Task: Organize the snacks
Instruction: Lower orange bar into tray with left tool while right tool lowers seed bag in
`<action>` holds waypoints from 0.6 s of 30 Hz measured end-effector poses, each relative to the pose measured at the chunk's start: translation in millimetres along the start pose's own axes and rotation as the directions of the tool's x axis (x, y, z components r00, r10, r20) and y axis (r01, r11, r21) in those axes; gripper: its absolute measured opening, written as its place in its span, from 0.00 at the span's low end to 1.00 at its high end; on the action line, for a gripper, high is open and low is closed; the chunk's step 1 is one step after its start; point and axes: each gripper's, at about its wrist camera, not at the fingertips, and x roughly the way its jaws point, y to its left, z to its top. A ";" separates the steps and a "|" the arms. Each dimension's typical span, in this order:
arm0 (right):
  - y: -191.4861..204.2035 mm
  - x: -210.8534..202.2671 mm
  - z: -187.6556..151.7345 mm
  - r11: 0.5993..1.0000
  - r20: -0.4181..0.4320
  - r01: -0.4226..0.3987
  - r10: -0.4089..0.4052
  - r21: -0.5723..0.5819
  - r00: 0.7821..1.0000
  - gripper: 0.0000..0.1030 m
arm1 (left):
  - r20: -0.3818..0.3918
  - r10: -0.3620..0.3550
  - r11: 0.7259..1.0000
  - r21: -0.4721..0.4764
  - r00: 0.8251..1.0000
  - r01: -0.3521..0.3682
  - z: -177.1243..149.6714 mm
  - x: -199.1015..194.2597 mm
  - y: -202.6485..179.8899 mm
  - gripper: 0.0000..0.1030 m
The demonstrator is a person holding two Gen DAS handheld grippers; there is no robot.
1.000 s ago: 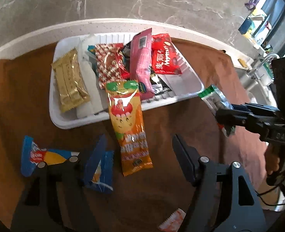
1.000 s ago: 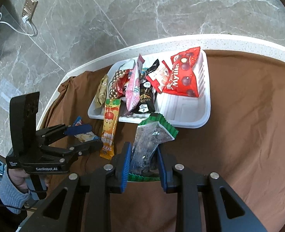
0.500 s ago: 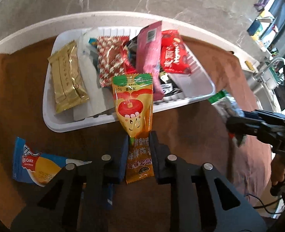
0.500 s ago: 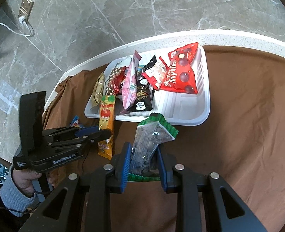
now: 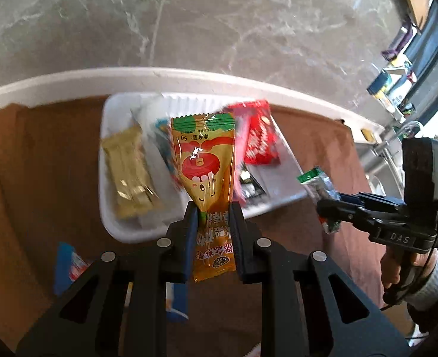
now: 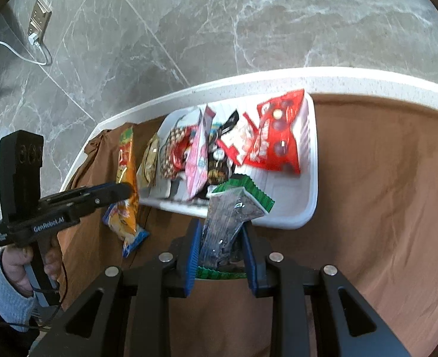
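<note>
**Two packets lifted, tray mostly filled**

Left wrist view: left gripper clenched on the orange snack packet, held upright at frame centre, clear of the brown cloth. Behind it, the white tray across the middle, holding a gold packet at left and a red packet at right, both blurred. At the right edge, the right gripper clamped on a green-edged clear packet, gripped by a person's hand. At lower left, a blue packet lying on the cloth, outside the tray.

Right wrist view: right gripper clenched on the green-edged clear packet, at bottom centre, just in front of the tray's near rim. Inside the tray, a row of packets: gold, a pink one, red, several more between. At left, the left gripper carrying the orange packet above the cloth, beside the tray's left end. Blue packet below it on the cloth.

Judging progress: most snacks already in the tray; two packets in hand, apparently bound for it; blue packet left to collect.
</note>
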 end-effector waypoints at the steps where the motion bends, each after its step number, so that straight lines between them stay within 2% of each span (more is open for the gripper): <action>1: -0.3 0.5 3.7 1.000 0.003 0.001 -0.001 -0.004 1.000 0.28 | 0.004 0.005 1.000 -0.005 1.000 -0.005 3.6 -2.3 3.9 0.19; 9: -6.3 15.9 33.3 1.000 0.014 0.015 -0.015 -0.013 1.000 0.28 | -0.005 0.030 0.999 -0.036 1.000 -0.030 39.9 15.6 30.3 0.19; 14: -10.0 31.3 40.1 0.999 -0.002 0.030 -0.030 -0.017 1.000 0.29 | -0.027 0.065 0.997 -0.035 0.998 -0.065 52.4 35.7 37.3 0.20; 18: -11.9 44.1 42.4 0.997 -0.019 0.070 -0.071 -0.031 0.997 0.39 | -0.056 0.104 0.994 -0.025 0.993 -0.105 58.9 53.9 40.0 0.22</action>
